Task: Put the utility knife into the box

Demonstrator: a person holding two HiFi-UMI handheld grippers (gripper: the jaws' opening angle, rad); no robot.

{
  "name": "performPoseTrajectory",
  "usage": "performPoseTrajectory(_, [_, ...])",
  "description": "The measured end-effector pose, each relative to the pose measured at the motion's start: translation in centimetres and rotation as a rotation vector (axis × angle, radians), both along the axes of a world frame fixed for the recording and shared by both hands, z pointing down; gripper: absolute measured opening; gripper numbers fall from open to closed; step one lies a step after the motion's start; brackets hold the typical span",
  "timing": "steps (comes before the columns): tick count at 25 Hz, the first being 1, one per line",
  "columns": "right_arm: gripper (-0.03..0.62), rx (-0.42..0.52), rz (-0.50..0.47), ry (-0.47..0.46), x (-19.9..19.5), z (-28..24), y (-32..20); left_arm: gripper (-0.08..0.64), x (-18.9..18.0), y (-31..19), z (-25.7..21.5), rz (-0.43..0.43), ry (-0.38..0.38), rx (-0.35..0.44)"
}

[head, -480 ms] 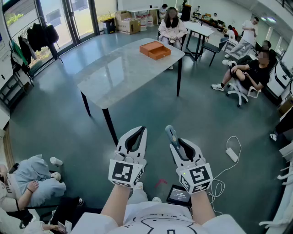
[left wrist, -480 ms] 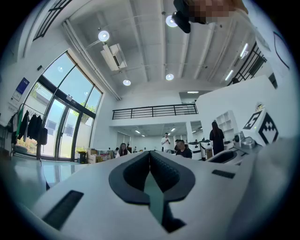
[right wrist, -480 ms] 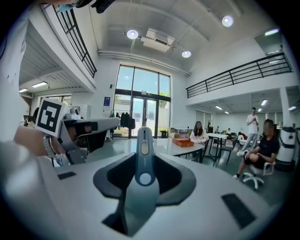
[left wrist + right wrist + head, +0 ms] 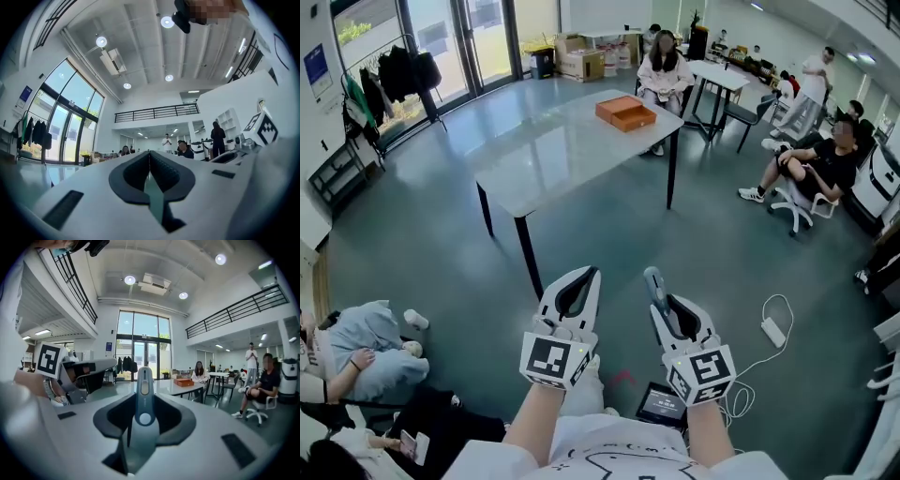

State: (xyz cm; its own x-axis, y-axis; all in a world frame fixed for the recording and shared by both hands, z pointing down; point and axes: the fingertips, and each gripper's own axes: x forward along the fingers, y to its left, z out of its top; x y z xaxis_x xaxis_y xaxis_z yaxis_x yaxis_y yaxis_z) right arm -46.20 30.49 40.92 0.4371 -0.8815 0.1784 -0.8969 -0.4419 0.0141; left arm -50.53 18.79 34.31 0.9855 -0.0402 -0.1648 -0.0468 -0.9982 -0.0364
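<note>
Carry step is judged in hand: utility knife (image 4: 653,284) is clamped in right gripper (image 4: 673,314), left gripper (image 4: 577,286) closed empty; box (image 4: 625,112), well ahead on table (image 4: 546,155), must be approached next.

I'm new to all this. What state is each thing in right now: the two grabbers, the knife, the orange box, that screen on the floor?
Left gripper: shut, nothing in it.
Right gripper: shut on the utility knife.
Utility knife: gripped, sticking out past the jaw tips, not yet in the box.
Orange box: on the far end of the table; looks open on top, but too far to be sure.
Screen: lying on the floor, lit.
</note>
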Motion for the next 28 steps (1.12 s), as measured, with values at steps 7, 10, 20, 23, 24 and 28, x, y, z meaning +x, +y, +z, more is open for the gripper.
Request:
performPoseTrajectory(7, [0.132, 0.021, 0.018, 0.023, 3.3, -1.2, -0.4, 0.015, 3.5, -0.9, -0.5, 0.015, 0.016, 0.006])
performPoseTrajectory(10, [0.132, 0.026, 0.029, 0.030, 5.7, -1.3, -1.5, 0.015, 6.2, -2.2, -0.7, 0.031, 0.026, 0.006])
performPoseTrajectory(20, [0.132, 0.036, 0.055, 0.039, 14.5, -2.0, -9.3, 0.015, 15.5, -9.1, -0.9, 0.098, 0.035, 0.009])
performPoseTrajectory(23, [0.132, 0.038, 0.065, 0.036, 16.9, -2.0, -11.5, 0.015, 17.9, -11.2, -0.8, 0.113, 0.030, 0.007])
performPoseTrajectory(24, [0.132, 0.040, 0.069, 0.035, 17.5, -2.1, -12.2, 0.015, 18.6, -11.9, -0.8, 0.117, 0.029, 0.008])
performPoseTrajectory(28, [0.132, 0.046, 0.080, 0.036, 19.7, -2.6, -15.0, 0.015, 20.9, -14.4, -1.1, 0.136, 0.027, 0.010])
